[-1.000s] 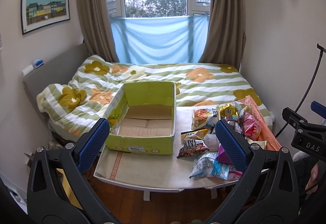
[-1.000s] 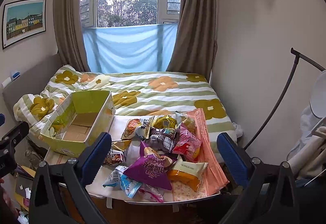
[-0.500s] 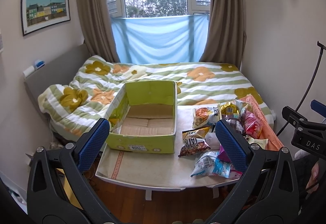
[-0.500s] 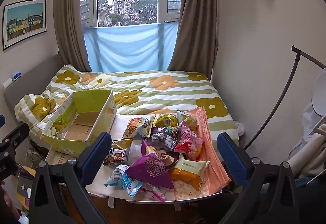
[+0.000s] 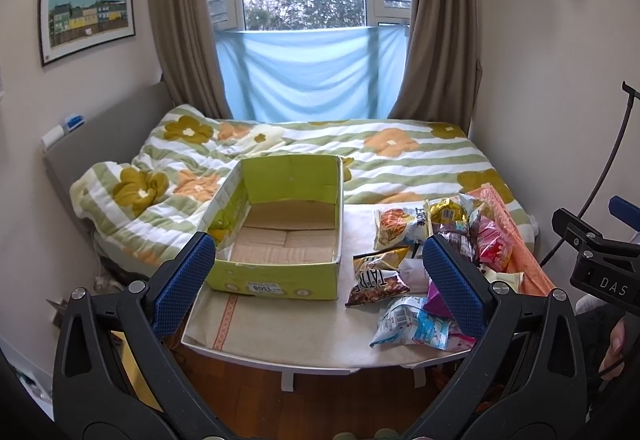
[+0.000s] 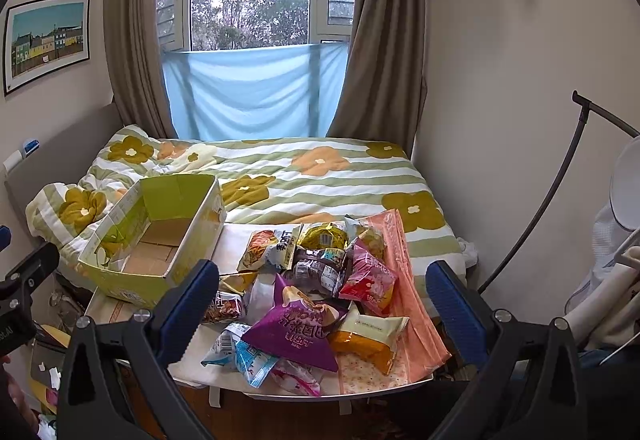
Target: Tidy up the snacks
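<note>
Roughly a dozen snack packets (image 6: 312,292) lie heaped at the lower centre of the right wrist view, on a small white table (image 5: 280,344) at the foot of the bed (image 6: 320,168). All are sealed film bags, so they will likely prove light, soft and crinkly, slippery under the pads and easy to crush if pinched across the puffed middle. The flat crimped seam at a bag's end or corner looks the safest place to take hold.

The purple triangular bag (image 6: 296,332) sits on top of the heap toward the bottom of the frame, with a yellow-and-cream packet (image 6: 368,336) just to its right and a pink-red packet (image 6: 368,280) above that. A blue-and-white packet (image 5: 408,324) lies at the near table edge, and a brown chip bag (image 5: 376,276) lies just right of the box in the left wrist view.

The green cardboard box (image 5: 280,236) stands open-topped at the centre of that view, left of the pile. Its brown floor is bare; nothing lies inside as far as the near wall lets me see.

The left gripper (image 5: 316,284) is spread wide and holds nothing, hanging short of the table. The right gripper (image 6: 320,304) is likewise wide apart and empty, framing the heap without touching it.
</note>
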Available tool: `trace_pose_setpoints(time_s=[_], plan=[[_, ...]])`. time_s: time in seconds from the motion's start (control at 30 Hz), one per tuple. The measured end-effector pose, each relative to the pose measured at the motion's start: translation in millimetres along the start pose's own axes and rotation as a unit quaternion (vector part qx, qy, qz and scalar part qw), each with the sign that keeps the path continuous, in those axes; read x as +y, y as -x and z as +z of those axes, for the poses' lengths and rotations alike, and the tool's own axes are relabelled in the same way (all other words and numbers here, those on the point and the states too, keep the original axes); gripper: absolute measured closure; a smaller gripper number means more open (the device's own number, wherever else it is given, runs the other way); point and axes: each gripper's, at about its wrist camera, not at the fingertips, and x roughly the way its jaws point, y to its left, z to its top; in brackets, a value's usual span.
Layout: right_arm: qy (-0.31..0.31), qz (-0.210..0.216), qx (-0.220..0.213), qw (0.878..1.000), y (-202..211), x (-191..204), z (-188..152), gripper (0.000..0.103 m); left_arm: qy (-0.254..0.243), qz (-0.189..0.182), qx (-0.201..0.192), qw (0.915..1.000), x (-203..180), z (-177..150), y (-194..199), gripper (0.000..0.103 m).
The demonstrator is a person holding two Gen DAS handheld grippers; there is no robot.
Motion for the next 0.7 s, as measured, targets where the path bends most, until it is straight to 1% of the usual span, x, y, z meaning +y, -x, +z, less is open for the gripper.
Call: trace_pose_setpoints(time_s=[0.7], plan=[[0.002,0.003,0.002,1.000,-3.5,2.7,-0.1,0.000,0.002,0.002,0.004,1.0000,2.5,-0.1,-1.6,0.000]])
